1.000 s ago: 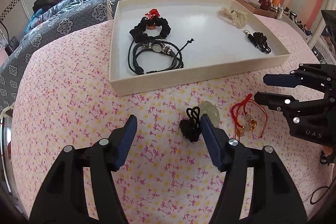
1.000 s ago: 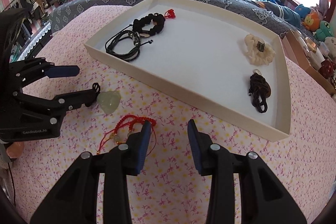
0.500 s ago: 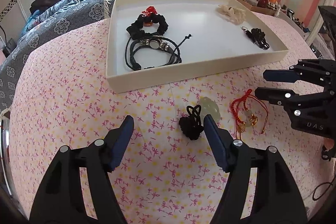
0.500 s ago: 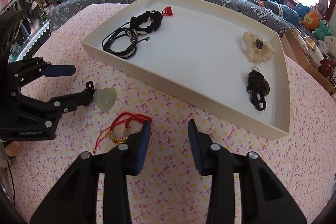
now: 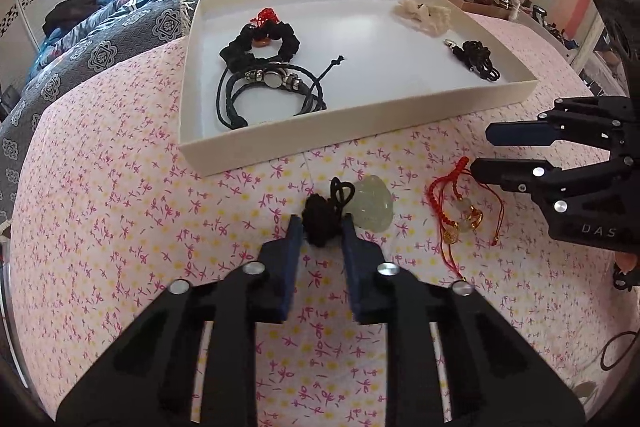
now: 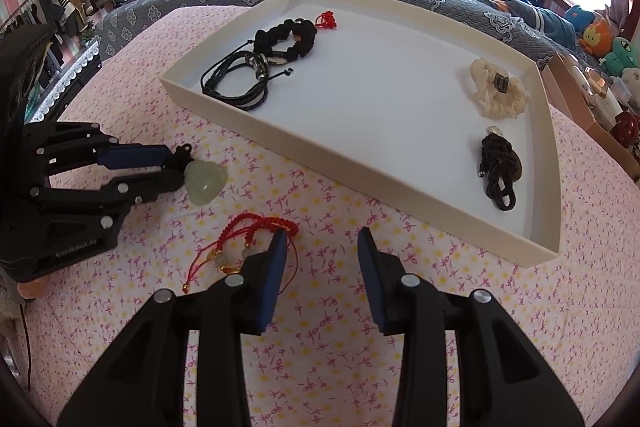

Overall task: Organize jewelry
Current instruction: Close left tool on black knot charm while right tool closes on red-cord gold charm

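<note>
Low in the left wrist view, our left gripper (image 5: 320, 227) is closing its jaws around the black cord knot (image 5: 319, 223) of the jade pendant (image 5: 370, 205), the knot squeezed between the pads. Lower centre of the right wrist view, our right gripper (image 6: 320, 241) stands partly open and empty, its left finger over the red bracelet (image 6: 256, 231). Beyond both, mid-frame, sits the tray (image 5: 360, 139) with black bracelets (image 5: 260, 75), a cream scrunchie (image 6: 496, 93) and a dark cord (image 6: 498, 169).
</note>
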The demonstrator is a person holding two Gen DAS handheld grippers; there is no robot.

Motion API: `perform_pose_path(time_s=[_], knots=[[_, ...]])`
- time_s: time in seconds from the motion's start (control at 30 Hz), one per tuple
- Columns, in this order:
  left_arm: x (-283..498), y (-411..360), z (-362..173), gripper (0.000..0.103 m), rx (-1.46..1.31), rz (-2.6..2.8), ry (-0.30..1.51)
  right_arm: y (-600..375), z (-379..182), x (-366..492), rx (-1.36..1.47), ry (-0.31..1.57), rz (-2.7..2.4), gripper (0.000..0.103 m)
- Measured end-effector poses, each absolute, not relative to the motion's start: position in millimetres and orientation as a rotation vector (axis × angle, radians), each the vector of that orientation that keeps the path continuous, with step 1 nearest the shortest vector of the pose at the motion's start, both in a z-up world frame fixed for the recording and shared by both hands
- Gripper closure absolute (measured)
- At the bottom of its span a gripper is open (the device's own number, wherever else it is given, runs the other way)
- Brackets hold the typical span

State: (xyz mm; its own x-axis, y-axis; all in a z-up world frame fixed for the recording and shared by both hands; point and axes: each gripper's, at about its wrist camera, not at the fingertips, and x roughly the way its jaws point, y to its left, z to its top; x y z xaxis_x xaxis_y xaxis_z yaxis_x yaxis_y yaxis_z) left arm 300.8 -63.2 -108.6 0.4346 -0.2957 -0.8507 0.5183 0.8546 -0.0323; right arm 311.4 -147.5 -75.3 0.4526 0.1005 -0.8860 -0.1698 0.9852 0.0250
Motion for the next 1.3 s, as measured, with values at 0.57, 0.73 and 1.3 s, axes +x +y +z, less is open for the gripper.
perform_pose_path(time_s=[0.57,0.73,1.3], knots=[[303.0,-49.7,-106.2,0.088,0.208,-0.506,0.998,-143.1,-81.1,317.6,-0.079,1.101,0.188,0.066],[303.5,-46.7,-103.7,0.088,0.200,-0.502,0.994,-142.3,-82.8,318.9,-0.089,1.101,0.195,0.080],[295.7,-44.8,-79.7,0.089,0.166,-0.500,0.932,-144.9,-60.7,307.5,-0.120,1.018,0.162,0.102]])
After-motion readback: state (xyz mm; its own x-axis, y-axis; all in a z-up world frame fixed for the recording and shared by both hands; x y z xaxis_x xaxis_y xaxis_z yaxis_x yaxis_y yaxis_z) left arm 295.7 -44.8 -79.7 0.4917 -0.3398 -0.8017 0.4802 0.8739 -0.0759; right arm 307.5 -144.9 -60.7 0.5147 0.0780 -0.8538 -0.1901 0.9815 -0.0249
